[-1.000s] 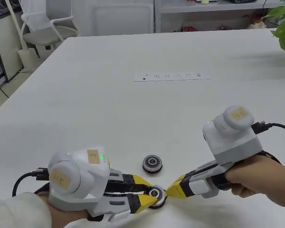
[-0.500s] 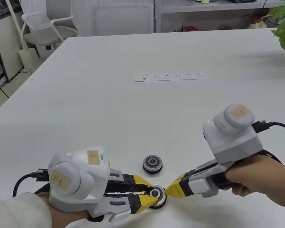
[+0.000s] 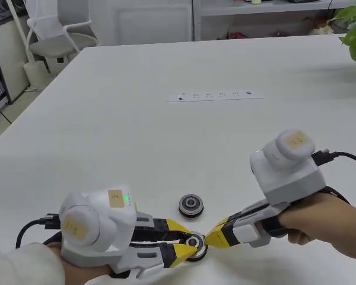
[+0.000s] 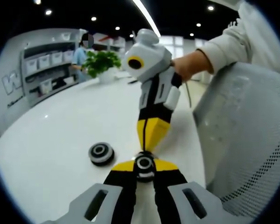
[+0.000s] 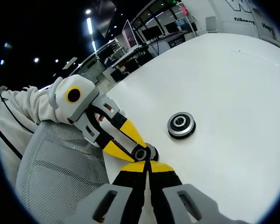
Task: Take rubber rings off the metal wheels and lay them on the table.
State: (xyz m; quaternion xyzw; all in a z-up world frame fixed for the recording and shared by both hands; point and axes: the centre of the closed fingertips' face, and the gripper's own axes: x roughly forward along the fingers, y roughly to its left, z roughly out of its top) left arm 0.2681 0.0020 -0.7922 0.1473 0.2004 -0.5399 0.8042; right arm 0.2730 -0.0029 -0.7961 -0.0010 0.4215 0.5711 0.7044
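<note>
A small metal wheel with a black rubber ring sits clamped between the yellow fingertips of my left gripper, low at the table's near edge. The left gripper view shows the same wheel in that gripper. From the right, my right gripper meets the wheel's rim with its jaws pressed together on the ring's edge. In its own view the right gripper touches the wheel. A second wheel with its ring lies flat just beyond, also seen as a wheel and a wheel.
The white table stretches away, with a flush socket strip in its middle. A white chair stands at the far left corner and a green plant at the far right.
The right gripper has edged slightly left and tilted a little. The wheel stays held in the left gripper, and the second wheel has not moved.
</note>
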